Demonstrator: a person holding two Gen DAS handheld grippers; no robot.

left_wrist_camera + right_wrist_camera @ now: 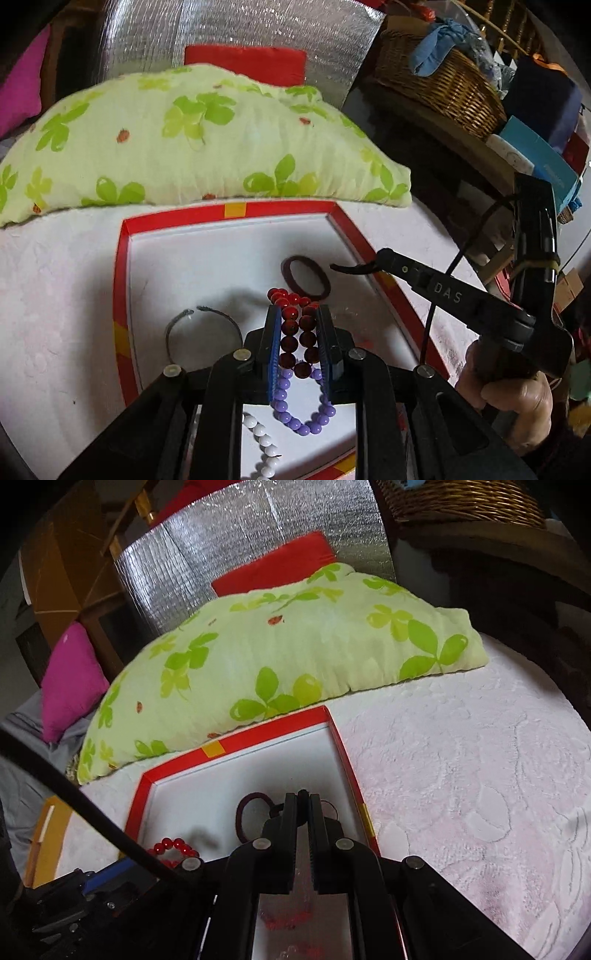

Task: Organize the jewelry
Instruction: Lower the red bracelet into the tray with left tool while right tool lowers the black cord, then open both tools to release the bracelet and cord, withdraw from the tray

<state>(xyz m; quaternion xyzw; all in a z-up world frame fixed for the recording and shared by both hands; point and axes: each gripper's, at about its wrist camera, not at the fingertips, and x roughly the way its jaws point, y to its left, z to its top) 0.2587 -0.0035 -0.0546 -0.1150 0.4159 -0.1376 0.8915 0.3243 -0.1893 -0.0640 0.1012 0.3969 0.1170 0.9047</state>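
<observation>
left claw (pixel 295 332) grips red beads (pixel 295 325) over box (pixel 229 210); right claw (pixel 303 805) closed, empty.

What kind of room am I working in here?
Probably a bedroom at home: the red box sits on a fleecy white blanket beside a leaf-print pillow, with a wicker basket of clothes behind.

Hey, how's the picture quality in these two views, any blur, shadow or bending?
Left wrist: sharp, box edges bow from fisheye, soft shadow behind the red beads. Right wrist: pillow slightly smeared, red things low between the fingers too blurred to name.
</observation>
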